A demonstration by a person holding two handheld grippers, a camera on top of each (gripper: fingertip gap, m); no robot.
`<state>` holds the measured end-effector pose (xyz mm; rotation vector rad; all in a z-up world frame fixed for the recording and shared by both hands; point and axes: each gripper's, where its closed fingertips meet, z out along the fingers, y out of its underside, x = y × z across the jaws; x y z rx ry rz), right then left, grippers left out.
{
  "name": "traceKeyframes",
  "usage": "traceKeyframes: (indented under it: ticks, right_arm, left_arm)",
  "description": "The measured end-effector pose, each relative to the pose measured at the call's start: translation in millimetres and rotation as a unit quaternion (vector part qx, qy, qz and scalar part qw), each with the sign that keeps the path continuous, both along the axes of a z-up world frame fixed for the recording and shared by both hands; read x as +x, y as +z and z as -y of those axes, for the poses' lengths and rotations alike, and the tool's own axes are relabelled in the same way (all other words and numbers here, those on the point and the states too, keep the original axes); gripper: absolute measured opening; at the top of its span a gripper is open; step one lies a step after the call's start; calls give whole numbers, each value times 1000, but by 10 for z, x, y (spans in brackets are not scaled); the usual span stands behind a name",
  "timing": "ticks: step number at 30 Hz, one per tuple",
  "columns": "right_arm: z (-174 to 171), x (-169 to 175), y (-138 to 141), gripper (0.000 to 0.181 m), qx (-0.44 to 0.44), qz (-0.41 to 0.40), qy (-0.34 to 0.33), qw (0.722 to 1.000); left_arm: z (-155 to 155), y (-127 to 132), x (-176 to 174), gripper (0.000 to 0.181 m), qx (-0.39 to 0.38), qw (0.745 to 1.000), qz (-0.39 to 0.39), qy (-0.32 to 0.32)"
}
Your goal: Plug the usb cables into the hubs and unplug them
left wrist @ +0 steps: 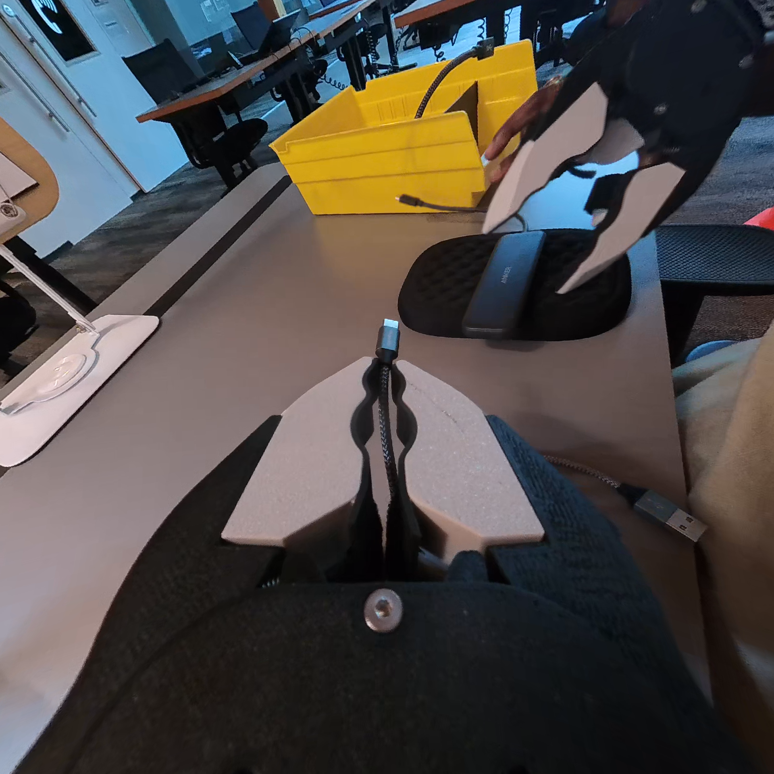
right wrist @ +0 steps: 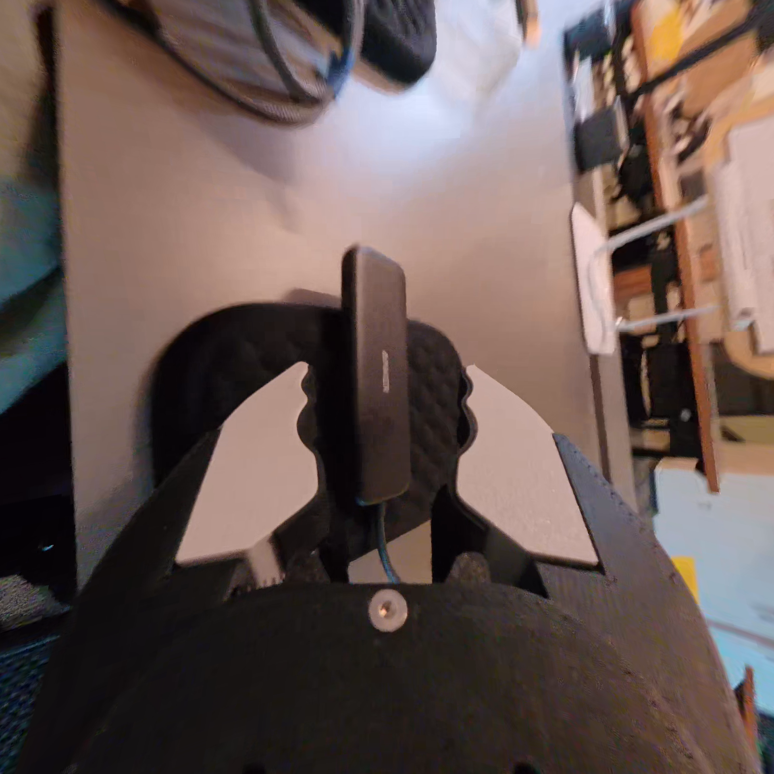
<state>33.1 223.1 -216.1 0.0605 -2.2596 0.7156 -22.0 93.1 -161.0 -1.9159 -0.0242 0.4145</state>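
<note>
The left gripper is closed tight on a braided black cable, gripping it just behind the small plug, which sticks out past the fingertips and points toward twelve o'clock. The cable's other end, a wider flat plug, lies loose on the table at about four o'clock of the gripper.

The hub, a slim dark bar, lies on a black mesh pad at about one o'clock from the held plug, near but not touching it. The right gripper hangs over it with its jaws wide open, one finger on either side of the hub, and holds nothing; whether the fingertips touch the pad cannot be told. The hub's own thin cord runs out of its far end, toward the yellow bin.

The step in hand looks like steadying the hub, then inserting the plug. To do it well, the right gripper should close on the hub's long sides, well back from the near end, so the ports stay free. The left gripper should bring the plug level and square to the port, which cannot be seen here, and push straight in. A skewed approach would likely shove the hub along the pad.
</note>
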Motion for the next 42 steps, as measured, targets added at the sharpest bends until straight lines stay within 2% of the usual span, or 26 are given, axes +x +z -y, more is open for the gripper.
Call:
traceKeyframes:
  ticks: [2, 6, 9, 11, 12, 14, 15, 16, 19, 21, 26, 32, 35, 38, 42]
  right_arm:
    - [-47, -59, -64, 66, -2, 24, -22, 999]
    - [-15, -167, -77, 70, 56, 1, -38, 998]
    - [-6, -149, -134, 55, 55, 20, -44, 997]
    - [18, -97, -213, 34, 55, 54, -38, 996]
    - [21, -88, -229, 33, 55, 66, -39, 996]
    - [16, -84, -206, 27, 61, 71, -35, 995]
    - [16, -108, -140, 16, 56, 57, -33, 996]
    - [12, -147, -42, 12, 42, 46, -33, 998]
    - [-1, -245, 198, 12, -23, 95, -63, 993]
    - [-50, -311, 227, 12, 6, 111, -96, 989]
    - [35, -367, -26, 13, 60, 171, -138, 974]
    - [157, -518, -64, 13, 1, 181, -158, 971]
    - [209, -568, -73, 13, -17, 163, -171, 972]
    - [232, -643, -49, 13, -28, 112, -207, 971]
    - [187, -771, -18, 13, -5, -18, -265, 964]
  left_arm:
    - [5, 8, 13, 5, 0, 1000, -2, -2]
    - [-7, -5, 26, 5, 0, 1000, -1, -5]
    - [-28, -15, 50, 5, 4, 1000, 2, -10]
    - [-58, -37, 71, 5, 7, 1000, 8, -17]
    - [-79, -55, 79, 5, 5, 1000, 11, -21]
    - [-121, -82, 91, 5, -1, 1000, 10, -24]
    - [-143, -84, 101, 5, -2, 1000, 10, -24]
    - [-169, -80, 117, 5, -3, 1000, 10, -25]
    - [-251, -86, 157, 5, -10, 1000, 13, -18]
    - [-316, -111, 166, 5, -15, 1000, 16, -4]
    - [-466, -261, 132, 5, -62, 997, 31, 33]
    - [-541, -440, 117, 5, -95, 991, 91, 34]
    - [-541, -443, 40, 5, -89, 988, 109, 55]
    - [-527, -485, -46, 5, -104, 985, 101, 89]
    - [-533, -481, -163, 5, -85, 981, 120, 124]
